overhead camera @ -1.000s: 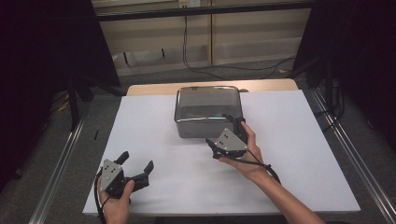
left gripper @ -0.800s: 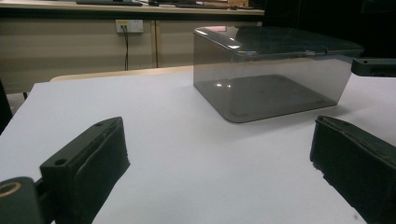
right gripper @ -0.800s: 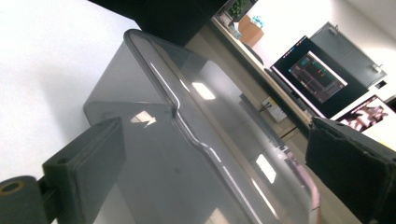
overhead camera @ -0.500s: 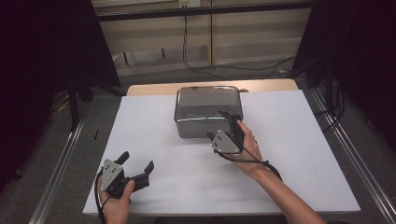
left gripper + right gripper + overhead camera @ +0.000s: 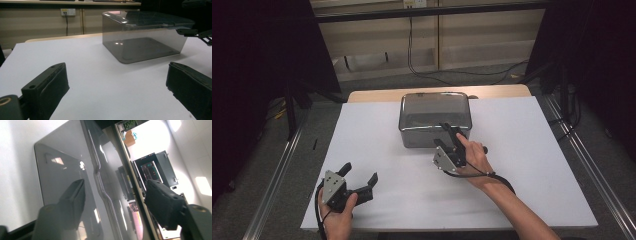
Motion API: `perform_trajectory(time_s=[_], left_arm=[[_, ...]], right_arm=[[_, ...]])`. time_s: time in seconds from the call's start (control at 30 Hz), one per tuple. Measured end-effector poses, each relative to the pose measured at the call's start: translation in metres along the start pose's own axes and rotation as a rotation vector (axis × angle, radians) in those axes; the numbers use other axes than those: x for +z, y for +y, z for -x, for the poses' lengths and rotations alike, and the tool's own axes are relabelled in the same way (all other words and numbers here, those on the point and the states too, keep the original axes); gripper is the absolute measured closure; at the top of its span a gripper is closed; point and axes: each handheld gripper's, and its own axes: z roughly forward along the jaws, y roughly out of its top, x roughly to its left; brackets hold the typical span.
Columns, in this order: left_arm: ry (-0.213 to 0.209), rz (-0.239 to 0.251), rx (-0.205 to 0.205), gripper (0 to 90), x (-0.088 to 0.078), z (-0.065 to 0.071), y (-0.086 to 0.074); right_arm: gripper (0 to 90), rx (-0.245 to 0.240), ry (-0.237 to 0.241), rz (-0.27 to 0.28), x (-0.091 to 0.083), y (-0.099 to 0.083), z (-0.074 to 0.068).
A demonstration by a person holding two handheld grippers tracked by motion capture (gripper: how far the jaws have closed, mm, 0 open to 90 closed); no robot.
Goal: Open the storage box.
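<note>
A smoky see-through box (image 5: 434, 107) with a lid stands at the table's far middle. My right gripper (image 5: 448, 129) is rolled on its side at the box's front edge. In the right gripper view the lid's rim (image 5: 100, 180) runs between its jaws, one jaw by the front wall and one over the lid. My right gripper (image 5: 117, 195) has just been closing its jaws, and a gap still shows at the pads. My left gripper (image 5: 360, 172) rests open near the front left corner. The left gripper view shows the box (image 5: 142, 37) well ahead of the left gripper (image 5: 117, 85).
A white sheet (image 5: 522, 150) covers the table, with a wooden edge (image 5: 377, 95) behind the box. Metal rails (image 5: 277, 170) run along both sides. Cables lie on the floor (image 5: 437, 72) beyond the table.
The right gripper's jaws have drawn closer together at the box's front edge, and the hand has shifted slightly. The left gripper has stayed put.
</note>
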Motion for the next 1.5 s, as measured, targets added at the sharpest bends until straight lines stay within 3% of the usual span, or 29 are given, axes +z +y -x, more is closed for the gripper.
perform_trajectory(time_s=[0.13,0.2,0.37,0.73,0.8,1.33,1.43,1.5], left_arm=[[-0.005,0.005,0.013,3.8,0.001,0.002,0.001],[-0.006,0.0,0.011,3.8,0.001,0.001,0.0],[0.0,0.0,0.011,3.8,0.001,-0.001,0.001],[-0.001,0.001,0.014,3.8,0.003,0.001,0.001],[-0.005,-0.003,0.015,3.8,0.004,0.001,0.001],[0.014,-0.023,0.016,4.7,0.01,-0.005,0.004],[0.008,-0.009,0.007,4.3,0.013,-0.003,0.007],[0.003,0.001,0.023,4.4,0.015,-0.002,0.01]], right_arm=[[41.9,-0.023,-0.003,-0.002,0.002,0.002,0.0],[46.6,-0.074,0.001,-0.014,0.003,0.004,-0.003],[55.3,-0.11,0.005,-0.032,0.007,0.004,-0.006],[67.9,-0.096,0.03,-0.057,0.013,-0.001,-0.009],[74.0,-0.121,0.027,-0.049,0.012,0.001,-0.008],[76.1,-0.142,0.028,-0.043,0.012,0.003,-0.006],[76.1,-0.14,0.029,-0.042,0.012,0.003,-0.006],[76.0,-0.14,0.031,-0.04,0.012,0.003,-0.006]])
